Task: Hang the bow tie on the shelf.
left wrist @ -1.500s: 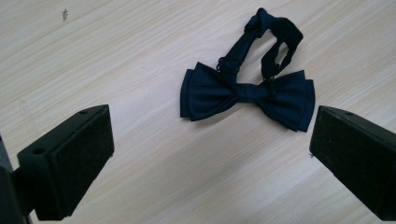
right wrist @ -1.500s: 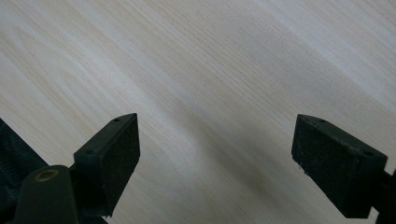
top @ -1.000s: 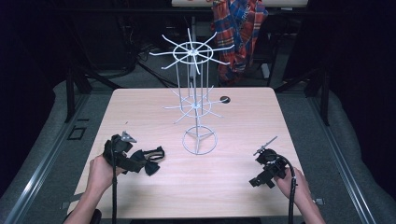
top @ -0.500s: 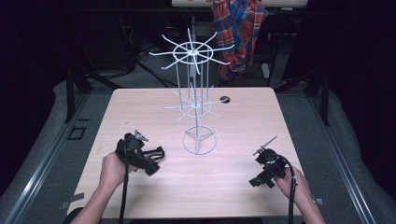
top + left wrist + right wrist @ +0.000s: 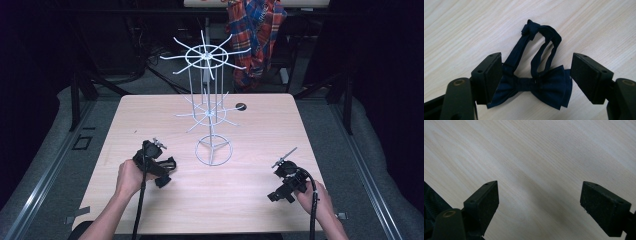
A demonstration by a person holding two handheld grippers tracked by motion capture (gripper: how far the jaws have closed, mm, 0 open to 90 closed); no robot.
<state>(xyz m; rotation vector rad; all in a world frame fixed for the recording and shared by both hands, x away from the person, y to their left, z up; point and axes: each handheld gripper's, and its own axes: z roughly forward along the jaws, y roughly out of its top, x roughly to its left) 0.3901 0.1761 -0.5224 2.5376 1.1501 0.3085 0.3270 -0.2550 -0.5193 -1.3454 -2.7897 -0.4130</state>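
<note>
While the high view takes in the whole wooden table (image 5: 150,115), detail is thin: the left gripper (image 5: 161,176) sits in the person's left hand (image 5: 129,176) at the near-left, just left of the ring base of a white wire rack (image 5: 211,112) that stands mid-table. What lies under that gripper is hidden by its black body. The right gripper (image 5: 276,196) rests at the near-right in the right hand (image 5: 316,196), well apart from the rack; its jaw gap is too small to read here. A small dark round object (image 5: 241,106) lies behind the rack — cannot tell what it is. Plaid cloth (image 5: 256,35) hangs beyond the table's far edge, top cut off.

Left gripper view: jaws stand apart around a dark navy bow tie (image 5: 536,86) lying flat on the wood, strap looped away from the camera. One wing is partly hidden behind the left-hand pad; touching or not — cannot tell. The other pad stays clear of the fabric.

Right gripper view: right gripper (image 5: 539,200) jaws wide apart over bare wood grain, a blurred dark shape cut off at lower left.
</note>
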